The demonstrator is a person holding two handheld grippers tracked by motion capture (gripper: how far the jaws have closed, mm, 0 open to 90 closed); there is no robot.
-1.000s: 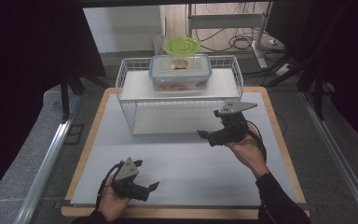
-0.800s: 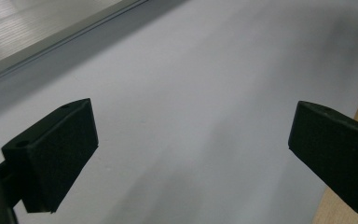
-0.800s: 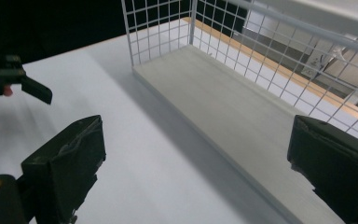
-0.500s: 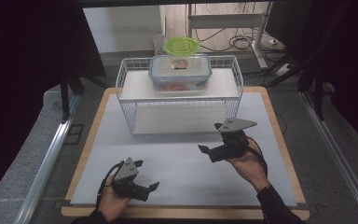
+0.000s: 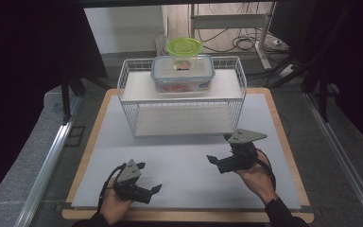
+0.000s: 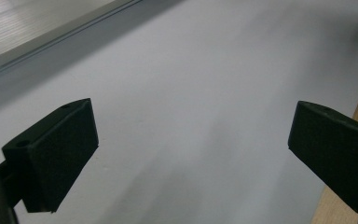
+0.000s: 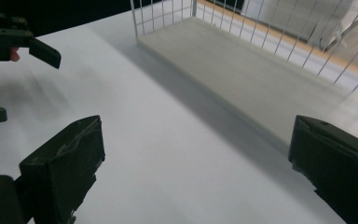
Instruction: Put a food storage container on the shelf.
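A clear food container [image 5: 182, 75] with a blue-rimmed lid sits on the top shelf of a white wire rack [image 5: 131, 109]. A green lid or bowl [image 5: 184, 46] shows just behind the container. My left gripper [image 5: 150, 177] rests low at the near left of the white mat, open and empty; in the left gripper view my left gripper [image 6: 191, 154] has only bare mat between its jaws. My right gripper [image 5: 219, 149] hovers at the near right in front of the rack, open and empty. In the right gripper view my right gripper [image 7: 196, 172] faces the rack's lower shelf [image 7: 242, 70] and my left gripper [image 7: 23, 84].
The white mat [image 5: 189, 165] lies on a wooden board [image 5: 283, 142] whose edge frames it. The rack's lower shelf holds nothing. Cables and metal stand legs [image 5: 264, 45] lie on the floor behind the table.
My right gripper has drawn back from the rack toward the near edge and dropped lower, still open. The left gripper has stayed where it was.
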